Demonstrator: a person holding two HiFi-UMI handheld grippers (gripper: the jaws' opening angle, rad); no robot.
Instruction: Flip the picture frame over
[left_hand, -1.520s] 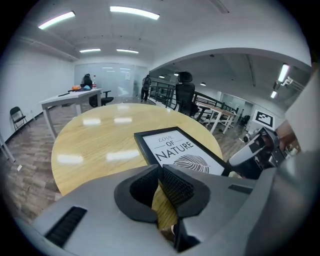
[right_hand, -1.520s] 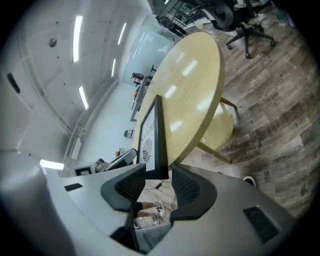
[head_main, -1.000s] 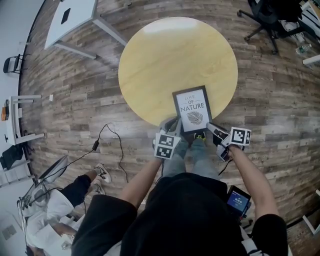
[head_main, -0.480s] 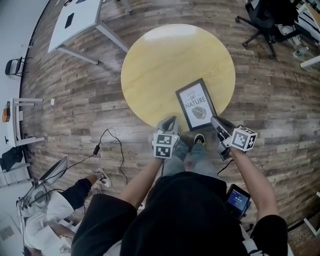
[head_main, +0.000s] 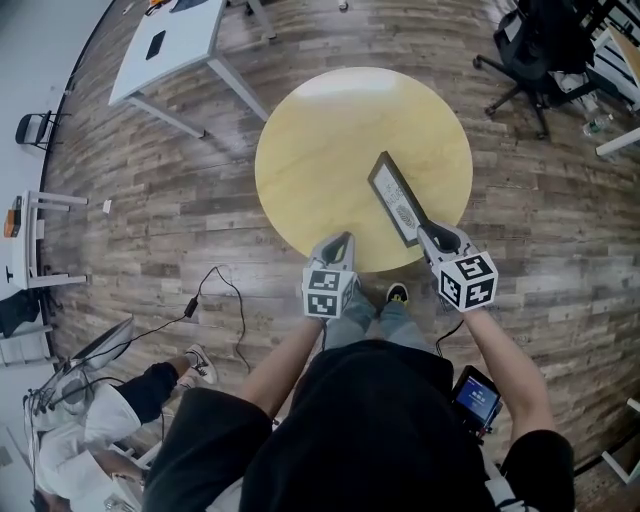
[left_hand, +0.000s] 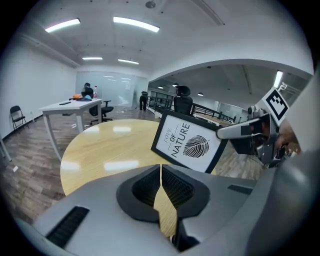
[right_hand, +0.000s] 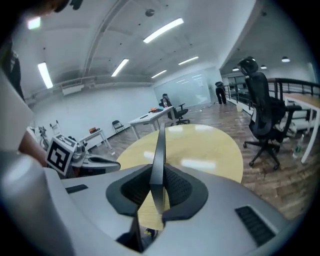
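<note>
The black picture frame, with a "Love of Nature" leaf print, is tipped up on its side above the round yellow table. My right gripper is shut on its near edge. In the right gripper view the frame shows edge-on, pinched between the pads of my right gripper. My left gripper hangs over the table's near rim, left of the frame and apart from it. Seen in its own view, the left gripper is shut on nothing.
A white desk stands at the far left and a black office chair at the far right. A cable lies on the wooden floor. A seated person is at the lower left.
The frame lay flat near the table's front edge; now it stands tilted on its side, lifted by the right gripper, which rose and rolled. The left gripper drew back slightly from the frame.
</note>
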